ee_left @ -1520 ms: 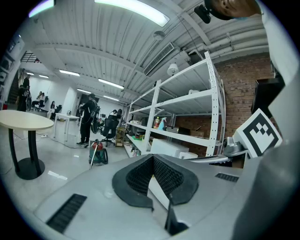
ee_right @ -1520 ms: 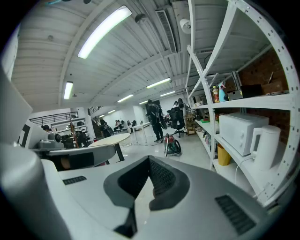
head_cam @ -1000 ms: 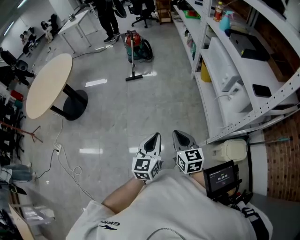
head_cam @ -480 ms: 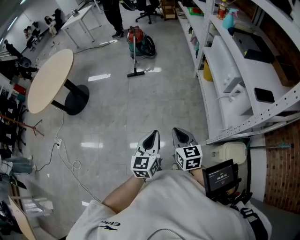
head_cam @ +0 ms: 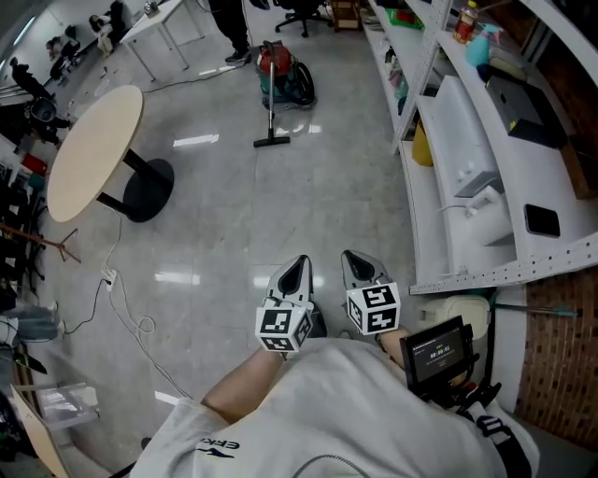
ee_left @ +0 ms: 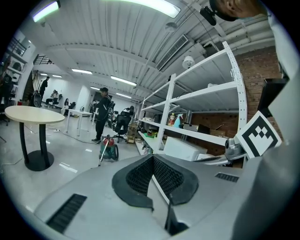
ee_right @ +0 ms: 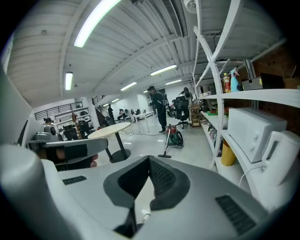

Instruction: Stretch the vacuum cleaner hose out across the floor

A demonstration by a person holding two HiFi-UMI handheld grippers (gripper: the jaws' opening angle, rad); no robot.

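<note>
The vacuum cleaner [head_cam: 280, 79] stands at the far end of the floor [head_cam: 308, 215], close to the foot of the shelving [head_cam: 439, 159] and just in front of a standing person [head_cam: 229, 28]. Its hose [head_cam: 301, 89] appears to lie as a dark loop against the red canister. The wand [head_cam: 271, 107] slopes from the canister down to the nozzle [head_cam: 271, 142], which rests on the floor. The round table [head_cam: 93, 154] stands to one side, leaving an open lane toward the machine, and a thin cable [head_cam: 126, 308] trails over the floor well to the left. The left gripper [head_cam: 297, 271] and the right gripper [head_cam: 363, 269] are held side by side, well apart from the vacuum cleaner. Each has its jaws pressed together with nothing between them. The step in hand is judged to be the approach. The operator should walk down the open lane, clear of the cable, and open the jaws before reaching the hose. One gripper should close around the hose near its free end while the other steadies the canister. The hose should then be drawn in a straight line over bare floor, without tipping the wand.
</note>
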